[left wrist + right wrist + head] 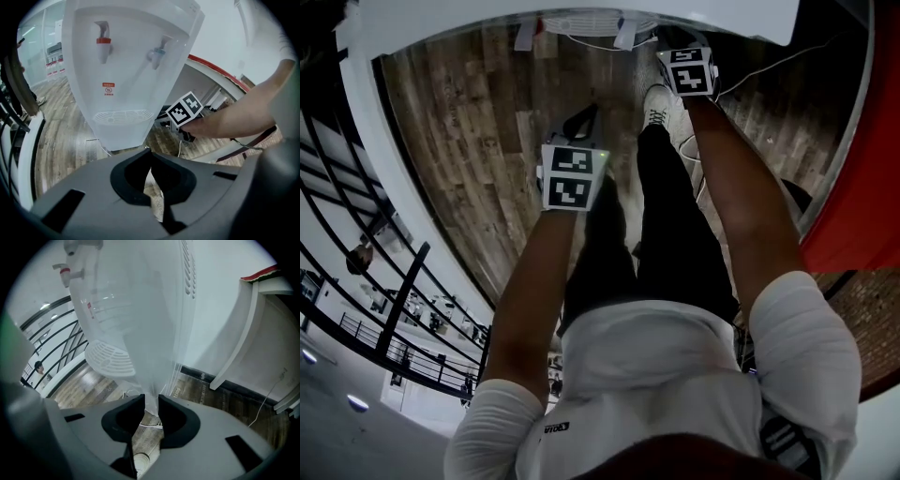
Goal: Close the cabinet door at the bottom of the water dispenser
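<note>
The cabinet door point(152, 357) is a pale white panel seen edge-on, standing open at the foot of the white water dispenser point(122, 70), beside its drip tray point(110, 359). The right gripper point(151, 399) clamps the door's edge between its 2 jaws. The left gripper point(147, 152) is clenched on nothing and faces the red tap point(103, 44) and blue tap point(159, 51). A wooden floor point(487, 122) lies below.
</note>
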`<control>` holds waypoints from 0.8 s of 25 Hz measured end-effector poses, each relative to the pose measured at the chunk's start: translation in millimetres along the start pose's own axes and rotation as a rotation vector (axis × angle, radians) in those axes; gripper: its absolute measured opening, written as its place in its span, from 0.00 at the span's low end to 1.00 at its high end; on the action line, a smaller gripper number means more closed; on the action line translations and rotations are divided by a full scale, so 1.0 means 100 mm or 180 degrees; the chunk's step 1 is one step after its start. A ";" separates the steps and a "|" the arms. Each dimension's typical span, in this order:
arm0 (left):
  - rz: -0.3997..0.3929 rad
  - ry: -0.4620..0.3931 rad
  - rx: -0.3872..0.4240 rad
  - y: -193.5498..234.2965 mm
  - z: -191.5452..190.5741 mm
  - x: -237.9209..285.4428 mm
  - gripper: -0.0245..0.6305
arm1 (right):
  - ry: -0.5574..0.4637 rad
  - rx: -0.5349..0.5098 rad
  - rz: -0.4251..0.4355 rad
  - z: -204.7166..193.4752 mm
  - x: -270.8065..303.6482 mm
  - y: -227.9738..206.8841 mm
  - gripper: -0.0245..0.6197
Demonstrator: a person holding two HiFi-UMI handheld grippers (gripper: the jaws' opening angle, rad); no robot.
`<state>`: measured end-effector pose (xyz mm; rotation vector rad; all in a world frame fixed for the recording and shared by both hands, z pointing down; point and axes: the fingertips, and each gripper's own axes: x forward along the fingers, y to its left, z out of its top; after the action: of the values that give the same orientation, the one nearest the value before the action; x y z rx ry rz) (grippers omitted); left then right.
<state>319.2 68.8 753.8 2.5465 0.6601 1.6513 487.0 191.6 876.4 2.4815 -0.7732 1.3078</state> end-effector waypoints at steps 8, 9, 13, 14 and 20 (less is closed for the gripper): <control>0.0036 -0.0130 -0.0100 -0.02 0.09 -0.39 0.03 | -0.0056 0.0074 -0.0052 0.07 -0.42 0.13 0.20; 0.0040 -0.0136 -0.0114 -0.03 0.07 -0.43 0.03 | -0.0060 0.0087 -0.0049 0.06 -0.47 0.17 0.20; 0.0027 -0.0209 -0.0089 -0.11 0.07 -0.63 0.03 | -0.0092 0.0158 -0.0047 0.07 -0.74 0.29 0.20; 0.0027 -0.0231 -0.0072 -0.13 0.09 -0.69 0.03 | -0.0102 0.0160 -0.0049 0.08 -0.80 0.32 0.20; 0.0043 -0.0357 0.0028 -0.15 0.18 -1.10 0.03 | -0.0131 0.0296 -0.0006 0.15 -1.30 0.52 0.20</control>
<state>292.2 45.9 646.9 2.6320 0.6441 1.4990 408.5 186.6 759.2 2.5884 -0.7350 1.3247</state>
